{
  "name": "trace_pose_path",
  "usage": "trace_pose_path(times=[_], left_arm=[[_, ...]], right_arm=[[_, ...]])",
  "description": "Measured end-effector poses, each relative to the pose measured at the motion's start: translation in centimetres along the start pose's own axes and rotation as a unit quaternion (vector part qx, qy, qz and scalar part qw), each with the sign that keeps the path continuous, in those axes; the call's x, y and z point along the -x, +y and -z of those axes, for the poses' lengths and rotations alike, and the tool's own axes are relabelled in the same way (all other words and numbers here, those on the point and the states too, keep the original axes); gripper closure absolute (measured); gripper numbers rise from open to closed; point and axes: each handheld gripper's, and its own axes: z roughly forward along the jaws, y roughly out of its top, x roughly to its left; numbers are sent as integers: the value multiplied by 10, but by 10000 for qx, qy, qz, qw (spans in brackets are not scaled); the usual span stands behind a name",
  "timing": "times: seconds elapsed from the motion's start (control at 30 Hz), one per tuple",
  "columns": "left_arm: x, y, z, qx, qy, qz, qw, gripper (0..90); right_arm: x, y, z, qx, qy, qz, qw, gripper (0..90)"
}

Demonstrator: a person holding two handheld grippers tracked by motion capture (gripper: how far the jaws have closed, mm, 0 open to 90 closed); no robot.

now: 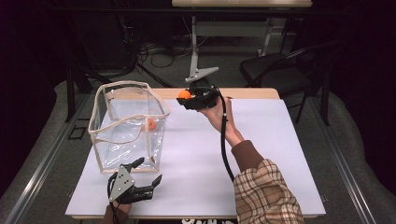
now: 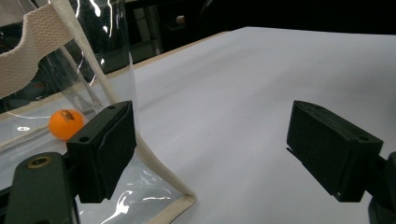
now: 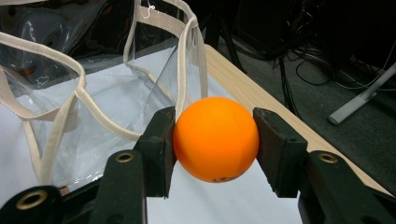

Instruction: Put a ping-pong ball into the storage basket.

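From the high view, our right gripper (image 1: 190, 96) holds an orange ball (image 1: 184, 94) above the table's far edge, just right of the clear bag (image 1: 128, 123), while our left gripper (image 1: 142, 172) rests wide open and empty at the bag's near corner. In the left gripper view, a second ball (image 2: 66, 124) already lies inside the bag (image 2: 70, 70). In the right gripper view, the jaws are clamped on both sides of the ball (image 3: 215, 139), so we should carry it well over the cloth rim (image 3: 184, 56) before letting go.
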Motion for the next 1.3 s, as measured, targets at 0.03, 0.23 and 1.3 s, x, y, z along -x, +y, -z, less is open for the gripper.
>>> trace_pose_path(times=[0.03, 0.23, 1.3], left_arm=[[0, 0, 0, -1, -10, -9, 10000, 158], [0, 0, 0, 8, -8, -2, 10000, 158], [0, 0, 0, 23, -20, 5, 10000, 158]], right_arm=[[0, 1, -1, 8, 7, 6, 10000, 509], [-3, 6, -5, 20, 35, 26, 10000, 509], [-19, 25, -23, 90, 108, 200, 9997, 509]])
